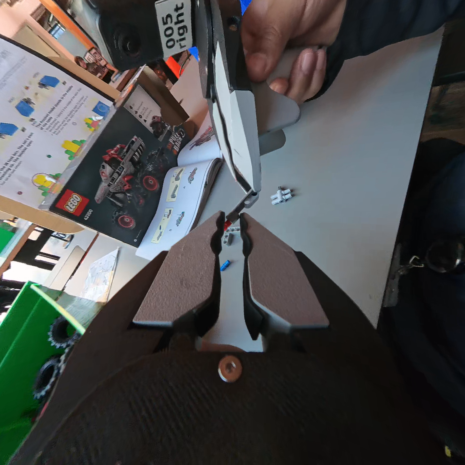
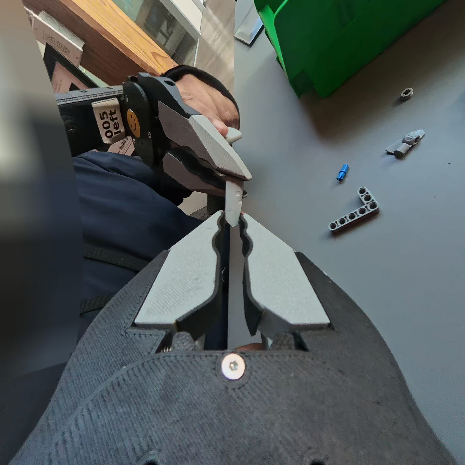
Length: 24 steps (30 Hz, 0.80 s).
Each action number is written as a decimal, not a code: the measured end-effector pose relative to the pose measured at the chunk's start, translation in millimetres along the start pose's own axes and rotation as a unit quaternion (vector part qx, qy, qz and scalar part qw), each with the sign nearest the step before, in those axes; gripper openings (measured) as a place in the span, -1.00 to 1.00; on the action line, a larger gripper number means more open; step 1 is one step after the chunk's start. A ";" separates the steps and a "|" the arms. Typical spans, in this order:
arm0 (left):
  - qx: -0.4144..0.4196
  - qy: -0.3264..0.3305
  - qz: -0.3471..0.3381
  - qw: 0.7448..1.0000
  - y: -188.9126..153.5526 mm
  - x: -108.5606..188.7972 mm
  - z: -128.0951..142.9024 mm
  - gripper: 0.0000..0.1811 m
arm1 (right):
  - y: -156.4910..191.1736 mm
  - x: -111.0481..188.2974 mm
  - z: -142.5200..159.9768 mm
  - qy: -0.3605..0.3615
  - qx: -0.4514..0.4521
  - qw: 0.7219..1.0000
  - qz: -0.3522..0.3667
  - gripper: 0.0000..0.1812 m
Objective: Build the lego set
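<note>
Grey plastic beam [image 1: 243, 204], slim and short, is pinched at both ends in the left wrist view: the left tongs [image 1: 232, 217] grip its red-tipped near end, the right tongs [image 1: 249, 195] clench its far end above the grey worktop [image 1: 352, 176], with the dark set box [image 1: 118, 176] and open white booklet [image 1: 186, 196] behind. From the right wrist view, the right tongs [image 2: 232, 217] and left tongs [image 2: 237, 183] both clamp that beam [image 2: 233, 203], while a grey L-shaped holed beam [image 2: 357, 211] and small blue pin [image 2: 342, 172] lie apart on the worktop [image 2: 377, 302] near a green bin [image 2: 352, 42].

Grey table [image 1: 352, 176]; wooden beam [image 2: 105, 37] behind; daylight through window [image 1: 22, 271].
</note>
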<state>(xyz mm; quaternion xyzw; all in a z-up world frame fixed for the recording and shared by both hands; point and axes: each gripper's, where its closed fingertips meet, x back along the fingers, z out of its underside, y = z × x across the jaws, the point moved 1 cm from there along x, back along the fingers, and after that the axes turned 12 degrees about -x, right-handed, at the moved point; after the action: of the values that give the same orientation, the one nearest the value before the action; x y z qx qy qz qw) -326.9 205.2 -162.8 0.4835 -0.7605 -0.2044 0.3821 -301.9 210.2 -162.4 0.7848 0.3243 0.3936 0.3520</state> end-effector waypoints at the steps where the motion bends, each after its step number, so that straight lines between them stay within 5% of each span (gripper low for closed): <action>1: 0.004 -0.002 0.004 1.000 -1.1 -2.2 1.1 -0.92 | -2.3 1.3 -0.8 -0.007 0.002 1.000 0.005 -0.91; 6: 0.047 -0.003 0.006 0.999 0.0 -17.3 16.7 -0.92 | -23.2 10.8 -5.0 -0.029 0.063 0.993 0.099 -0.90; 9: 0.066 -0.004 -0.016 0.998 7.5 -24.9 27.4 -0.92 | -29.9 21.1 -13.3 -0.070 0.142 0.974 0.160 -0.72; 16: 0.079 -0.020 -0.089 0.993 31.4 -29.7 33.1 -0.92 | -51.7 26.9 -12.0 -0.104 0.236 0.933 0.251 -0.72; 24: 0.168 -0.009 -0.070 0.983 43.5 -30.6 48.6 -0.92 | -55.7 26.0 -13.0 -0.117 0.167 0.960 0.191 -0.70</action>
<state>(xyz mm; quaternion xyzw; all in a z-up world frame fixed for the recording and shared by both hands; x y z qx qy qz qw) -382.6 249.1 -175.3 0.5911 -0.7517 -0.1041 0.2733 -313.3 264.7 -191.6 0.9205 0.1861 0.2990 0.1695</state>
